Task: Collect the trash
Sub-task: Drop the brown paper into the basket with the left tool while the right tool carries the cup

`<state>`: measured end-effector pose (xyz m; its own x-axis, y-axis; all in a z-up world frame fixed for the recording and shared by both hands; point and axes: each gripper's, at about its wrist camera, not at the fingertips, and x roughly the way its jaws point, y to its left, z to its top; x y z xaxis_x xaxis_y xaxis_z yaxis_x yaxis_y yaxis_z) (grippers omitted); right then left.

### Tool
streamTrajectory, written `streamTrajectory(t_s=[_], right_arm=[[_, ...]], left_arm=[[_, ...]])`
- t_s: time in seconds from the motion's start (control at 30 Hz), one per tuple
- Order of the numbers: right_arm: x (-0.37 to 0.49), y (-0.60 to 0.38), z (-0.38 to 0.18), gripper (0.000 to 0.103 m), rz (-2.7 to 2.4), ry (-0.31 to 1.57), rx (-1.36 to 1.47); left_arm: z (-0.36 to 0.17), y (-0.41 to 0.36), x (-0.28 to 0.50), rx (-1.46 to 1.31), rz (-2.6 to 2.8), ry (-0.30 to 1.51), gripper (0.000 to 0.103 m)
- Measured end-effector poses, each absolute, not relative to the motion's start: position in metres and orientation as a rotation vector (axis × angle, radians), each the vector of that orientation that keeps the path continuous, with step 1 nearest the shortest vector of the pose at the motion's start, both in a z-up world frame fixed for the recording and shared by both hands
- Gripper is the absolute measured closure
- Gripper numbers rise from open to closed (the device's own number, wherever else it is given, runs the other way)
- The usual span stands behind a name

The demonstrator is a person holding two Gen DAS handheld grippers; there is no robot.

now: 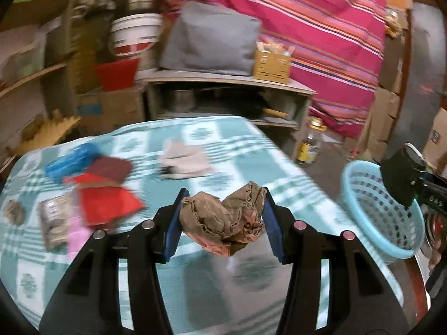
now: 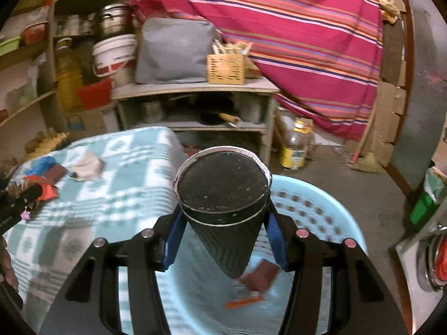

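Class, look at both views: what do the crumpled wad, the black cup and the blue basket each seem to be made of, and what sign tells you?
Crumpled wad: probably brown paper, matte, with sharp creases and folds.
Black cup: likely paper, matte; its wall is ribbed, with a thin pale rim.
Blue basket: looks like moulded plastic, smooth and slightly glossy, with regular perforations in its wall.
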<state>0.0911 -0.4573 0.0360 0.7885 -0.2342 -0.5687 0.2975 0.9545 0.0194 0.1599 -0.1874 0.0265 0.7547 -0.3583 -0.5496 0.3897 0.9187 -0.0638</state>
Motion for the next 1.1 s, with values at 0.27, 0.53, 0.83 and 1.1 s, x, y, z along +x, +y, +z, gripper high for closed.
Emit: streamTrajectory(t_s=[0.27,0.53,0.83,1.1], right_arm=[[0.069,-0.499,0.024,0.050,-0.328,0.613,0.136],[0.049,-0.537,0.017,0.050,-0.381,0.620,0.163],[0.036,-0.559,0.015,0.050,-0.384,0.603,0.231],[0.041,-0.555,0.010,0.050,-0.365,0.615,0.223]], left_arm=[[0.018,-0.278,0.141,0.091,-0.558,0.592,0.053],[0.008,-0.349,0.133,0.113,-0.675,0.616,0.052],[0.002,-0.388,0.127,0.135,-0.730,0.620,0.049],[0.006,-0.395,0.128,0.137,-0.735,0.610,0.038]])
